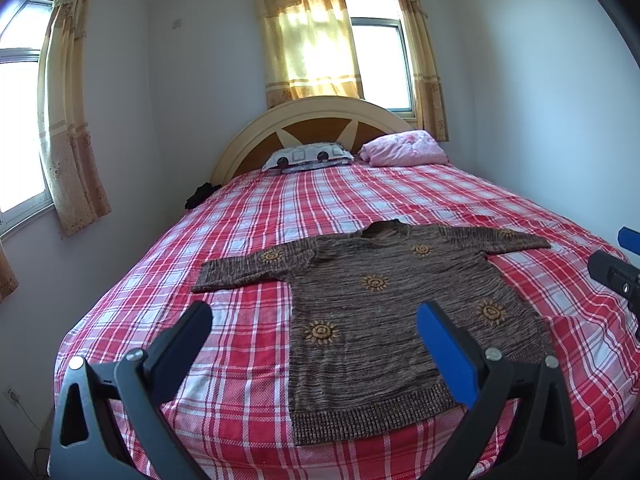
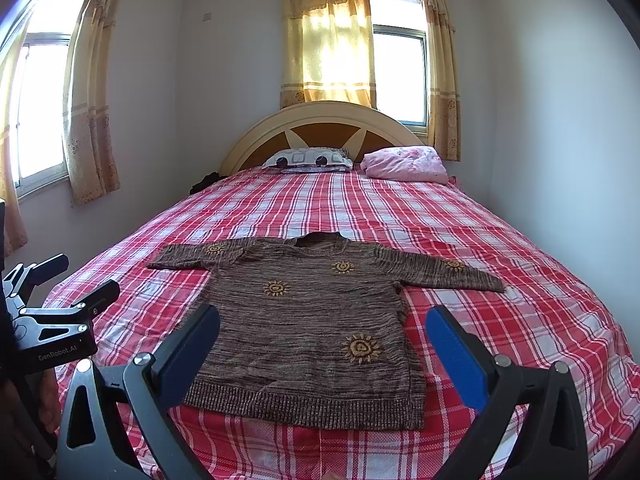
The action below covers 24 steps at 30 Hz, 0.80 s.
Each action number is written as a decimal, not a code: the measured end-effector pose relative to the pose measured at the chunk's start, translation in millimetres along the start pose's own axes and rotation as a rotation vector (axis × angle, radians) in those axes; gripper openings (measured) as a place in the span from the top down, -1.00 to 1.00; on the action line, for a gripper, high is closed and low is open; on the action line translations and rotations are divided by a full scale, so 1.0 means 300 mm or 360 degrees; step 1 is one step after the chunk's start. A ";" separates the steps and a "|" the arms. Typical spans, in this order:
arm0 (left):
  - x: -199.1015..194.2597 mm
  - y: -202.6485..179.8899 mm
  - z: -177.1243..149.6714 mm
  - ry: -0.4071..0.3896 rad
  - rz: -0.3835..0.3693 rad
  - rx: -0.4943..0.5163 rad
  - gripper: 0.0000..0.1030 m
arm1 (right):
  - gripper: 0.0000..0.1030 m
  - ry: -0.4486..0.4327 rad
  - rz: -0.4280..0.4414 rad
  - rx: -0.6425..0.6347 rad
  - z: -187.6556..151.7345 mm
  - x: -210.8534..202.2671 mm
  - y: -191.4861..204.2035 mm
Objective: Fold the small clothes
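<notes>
1. Work surface: a bed with a red-and-white plaid sheet (image 1: 256,216) fills both views. A rounded cream-and-brown headboard (image 1: 320,120) stands at the far end.
2. Task item: a brown knit sweater (image 1: 384,312) with yellow sun motifs lies flat on the near half of the sheet, front up. The neckline points toward the headboard and the ribbed hem (image 2: 304,408) lies closest to the cameras. Both sleeves extend sideways, roughly level with the shoulders.
3. Left gripper (image 1: 316,324): the two fingers are spread wide with nothing between them. It hangs above the near edge of the bed, over the sweater's left-hand lower part, without touching the fabric. Its right finger carries a blue pad (image 1: 444,356).
4. Right gripper (image 2: 324,328): the fingers are spread wide and grip nothing. It hangs above the hem, clear of the knit, with the sweater body visible between the fingers.
5. Cross-view check: the left gripper also appears at the left edge of the right wrist view, fingers apart; part of the right gripper shows at the right edge of the left wrist view.
6. Background items: a patterned pillow (image 1: 308,155) and a folded pink blanket (image 1: 404,148) lie beside each other against the headboard. Yellow curtains (image 1: 308,32) hang at the windows.
</notes>
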State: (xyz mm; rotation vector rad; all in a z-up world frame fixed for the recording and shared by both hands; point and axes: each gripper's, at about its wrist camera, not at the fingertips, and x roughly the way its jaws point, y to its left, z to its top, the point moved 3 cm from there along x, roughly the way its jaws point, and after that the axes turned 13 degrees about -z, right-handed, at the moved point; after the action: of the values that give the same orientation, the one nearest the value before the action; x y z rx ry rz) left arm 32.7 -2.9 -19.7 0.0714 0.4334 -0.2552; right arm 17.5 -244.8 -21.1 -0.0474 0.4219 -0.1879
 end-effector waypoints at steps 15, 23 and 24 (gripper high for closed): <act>0.012 0.009 0.000 0.0002 -0.0003 0.0000 -1.00 | -0.98 -0.0004 0.0002 0.0003 -0.001 0.004 -0.001; 0.010 0.016 -0.002 -0.0002 0.0002 -0.0003 -1.00 | -0.98 -0.0006 0.0005 0.0001 -0.003 -0.001 0.001; 0.012 0.017 -0.003 -0.0001 0.0002 -0.0004 -1.00 | -0.98 -0.0007 0.0006 0.0000 -0.004 0.000 0.000</act>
State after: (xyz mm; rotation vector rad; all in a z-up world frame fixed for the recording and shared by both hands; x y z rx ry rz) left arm 36.8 1.4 -22.0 0.0692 0.4331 -0.2536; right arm 16.9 -244.7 -22.0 -0.0468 0.4179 -0.1841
